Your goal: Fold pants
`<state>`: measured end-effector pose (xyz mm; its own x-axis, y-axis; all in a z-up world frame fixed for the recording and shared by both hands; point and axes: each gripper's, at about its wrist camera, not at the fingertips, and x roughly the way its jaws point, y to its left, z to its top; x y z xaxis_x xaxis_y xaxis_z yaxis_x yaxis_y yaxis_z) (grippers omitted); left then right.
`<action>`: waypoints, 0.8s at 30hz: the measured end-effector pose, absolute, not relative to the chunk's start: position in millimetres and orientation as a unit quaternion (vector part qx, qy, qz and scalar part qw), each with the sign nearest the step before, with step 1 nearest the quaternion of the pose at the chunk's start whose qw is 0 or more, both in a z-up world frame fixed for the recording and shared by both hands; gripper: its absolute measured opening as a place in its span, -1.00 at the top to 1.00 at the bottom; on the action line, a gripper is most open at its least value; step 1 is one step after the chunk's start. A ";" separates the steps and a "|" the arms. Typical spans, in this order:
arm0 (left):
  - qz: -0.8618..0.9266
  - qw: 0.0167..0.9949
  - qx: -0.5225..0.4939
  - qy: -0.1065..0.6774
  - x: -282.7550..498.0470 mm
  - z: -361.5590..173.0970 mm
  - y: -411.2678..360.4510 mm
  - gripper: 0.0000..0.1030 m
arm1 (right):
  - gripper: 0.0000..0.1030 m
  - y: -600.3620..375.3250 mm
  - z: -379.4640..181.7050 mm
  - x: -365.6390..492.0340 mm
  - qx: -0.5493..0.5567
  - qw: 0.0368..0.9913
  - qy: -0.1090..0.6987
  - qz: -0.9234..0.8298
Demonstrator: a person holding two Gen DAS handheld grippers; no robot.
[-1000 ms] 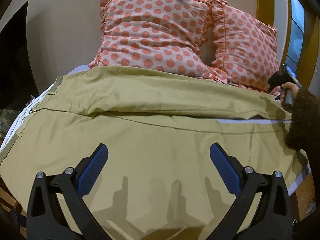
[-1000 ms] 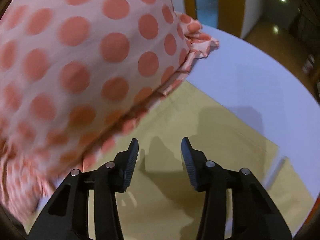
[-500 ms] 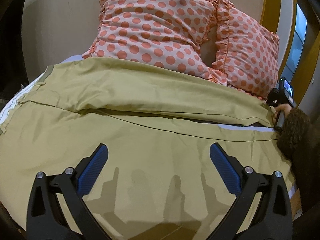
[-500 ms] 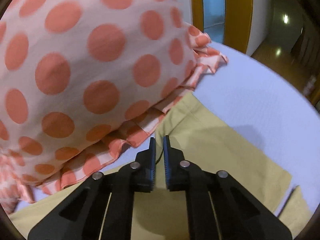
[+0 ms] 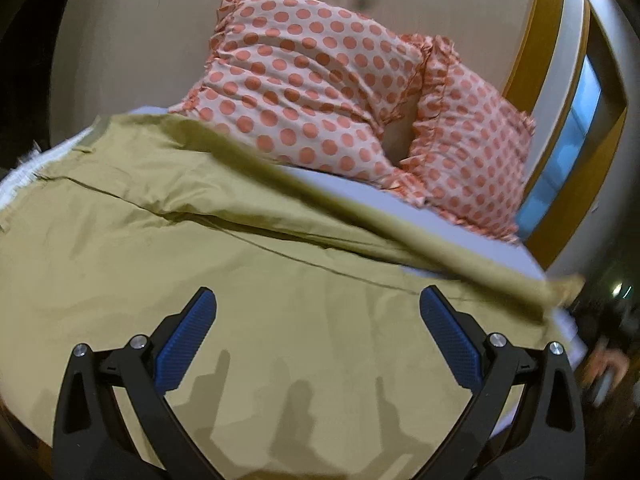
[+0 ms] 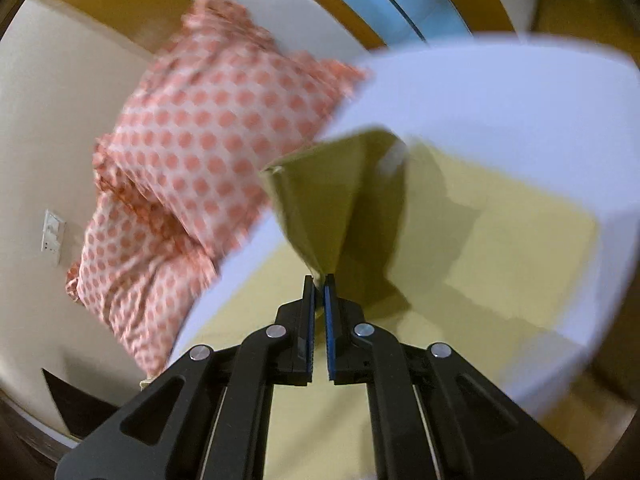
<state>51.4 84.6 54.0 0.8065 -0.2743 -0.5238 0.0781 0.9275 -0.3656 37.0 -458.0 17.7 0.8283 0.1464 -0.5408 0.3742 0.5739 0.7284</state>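
A: Starting nearest, what is the left claw (image 5: 318,312) doing?

B: It hangs released, its blue pads (image 5: 186,346) spread wide, above the near part of the olive pants (image 5: 240,280). Nothing sits between its fingers.

A: And the pants themselves?

B: They lie spread across the bed (image 6: 500,92), covering most of its lilac sheet. In the left wrist view one long edge is raised off the lower layer on the far right side, blurred, with a strip of sheet visible beneath it.

A: The right claw (image 6: 319,280)?

B: Clenched on the pants. Its pads are pressed together on a pinch of olive cloth, and the fabric rises from the tips in a tented cone, lifted off the flat part lying on the bed.

A: What is past that?

B: Two polka-dot pillows (image 5: 320,80), pink with coral spots and ruffled edges, lean side by side at the far end of the bed against a beige wall (image 5: 140,40). To the far right stands a wooden-framed window (image 5: 576,120). A wall switch plate (image 6: 52,236) shows at the left of the right wrist view.
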 end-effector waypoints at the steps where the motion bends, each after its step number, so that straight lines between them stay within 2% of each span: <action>1: -0.105 0.933 -0.176 0.296 52.9 54.8 85.3 -0.97 | 0.89 -457.1 5.1 33.4 0.470 0.826 0.304 -0.062; 2: -0.113 0.930 -0.185 0.297 54.2 54.7 86.3 -0.97 | 0.85 -457.3 -4.2 33.8 0.480 0.815 0.319 -0.061; 4: -0.122 0.924 -0.203 0.300 55.8 54.5 90.4 -0.97 | 0.56 -459.4 -11.7 36.9 0.495 0.801 0.331 -0.063; 5: -0.122 0.923 -0.206 0.301 55.8 54.3 92.6 -0.97 | 0.23 -459.0 -14.1 36.1 0.500 0.797 0.333 -0.063; 6: -0.119 0.922 -0.211 0.301 55.0 55.1 97.1 -0.97 | 0.14 -458.3 -14.1 35.8 0.501 0.799 0.328 -0.060; 8: -0.106 0.924 -0.215 0.299 53.3 57.6 105.9 -0.97 | 0.14 -458.2 -13.1 36.2 0.492 0.805 0.324 -0.067; 9: -0.096 0.925 -0.216 0.297 54.2 59.7 111.0 -0.97 | 0.17 -458.6 -13.3 37.2 0.488 0.810 0.318 -0.070; 10: -0.089 0.926 -0.218 0.295 56.3 62.5 115.8 -0.97 | 0.32 -458.5 -13.4 37.4 0.482 0.815 0.314 -0.073; 11: -0.085 0.926 -0.221 0.293 59.4 64.2 121.1 -0.97 | 0.98 -459.7 -13.8 40.4 0.470 0.824 0.307 -0.077; 18: -0.045 0.898 -0.284 0.334 134.7 76.9 169.3 -0.92 | 0.97 -469.4 2.5 26.6 0.477 0.849 0.223 -0.045; 24: 0.011 0.875 -0.284 0.392 229.4 61.2 185.3 -0.54 | 0.97 -475.6 16.5 23.1 0.484 0.853 0.192 -0.024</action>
